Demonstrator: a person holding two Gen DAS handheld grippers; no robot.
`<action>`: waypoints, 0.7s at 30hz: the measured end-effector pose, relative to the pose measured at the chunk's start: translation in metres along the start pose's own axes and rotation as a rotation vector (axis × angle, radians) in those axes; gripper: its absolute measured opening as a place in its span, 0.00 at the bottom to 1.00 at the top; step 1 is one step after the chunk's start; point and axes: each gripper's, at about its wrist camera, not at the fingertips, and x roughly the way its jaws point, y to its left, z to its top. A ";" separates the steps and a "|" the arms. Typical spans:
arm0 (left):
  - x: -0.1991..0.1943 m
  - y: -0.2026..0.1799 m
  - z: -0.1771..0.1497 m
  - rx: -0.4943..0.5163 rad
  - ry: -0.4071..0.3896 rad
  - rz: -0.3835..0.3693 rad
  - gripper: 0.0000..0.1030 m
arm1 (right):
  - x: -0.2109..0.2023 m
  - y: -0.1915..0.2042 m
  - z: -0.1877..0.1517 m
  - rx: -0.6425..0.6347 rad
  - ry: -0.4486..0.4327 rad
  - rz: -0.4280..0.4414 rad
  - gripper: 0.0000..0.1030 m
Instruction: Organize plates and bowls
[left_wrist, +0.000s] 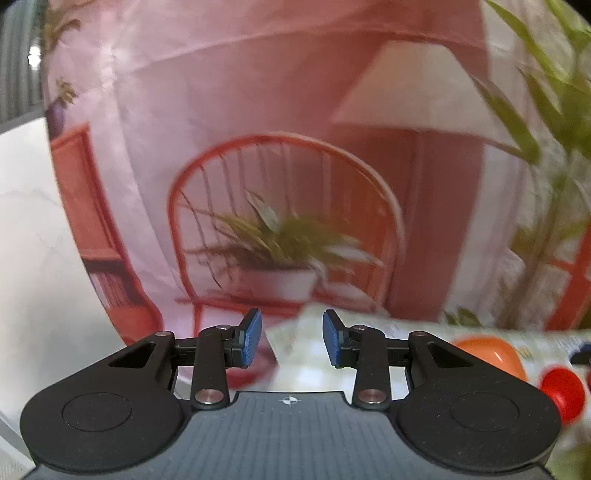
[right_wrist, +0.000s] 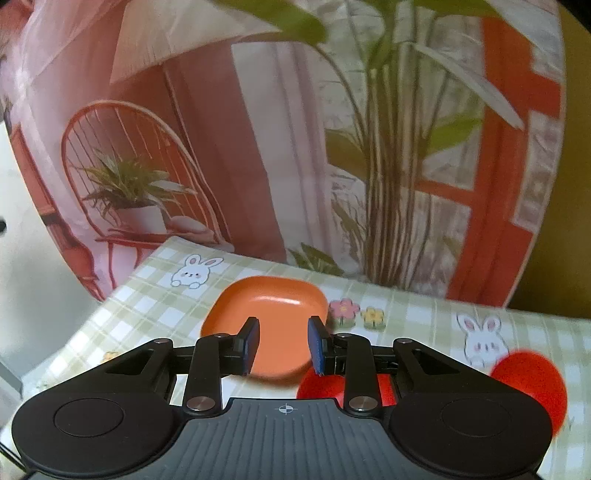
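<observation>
both grippers hover empty, jaws parted; the right gripper (right_wrist: 282, 343) faces the orange plate (right_wrist: 266, 325) on the worktop (right_wrist: 424, 325), likely lining up a grasp.

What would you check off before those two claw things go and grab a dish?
1. Right gripper jaws open and empty: ok.
2. Left gripper jaws open and empty: ok.
3. Orange rounded-square plastic plate lies flat on the green checked bunny tablecloth, ahead of the right gripper: ok.
4. Nothing on that plate: ok.
5. Red round dishes fully visible: not ok, partly hidden behind the right gripper.
6. Left gripper faces a dish: not ok, dishes sit off to its right.
</observation>
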 end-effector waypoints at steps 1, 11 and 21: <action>0.007 0.001 0.003 -0.005 -0.015 0.005 0.37 | 0.007 0.001 0.003 -0.020 0.000 -0.005 0.27; 0.097 -0.085 -0.014 0.003 0.038 -0.253 0.54 | 0.088 -0.016 0.024 0.007 0.126 -0.072 0.27; 0.162 -0.157 -0.075 -0.025 0.242 -0.404 0.54 | 0.145 -0.041 0.026 0.166 0.313 -0.087 0.27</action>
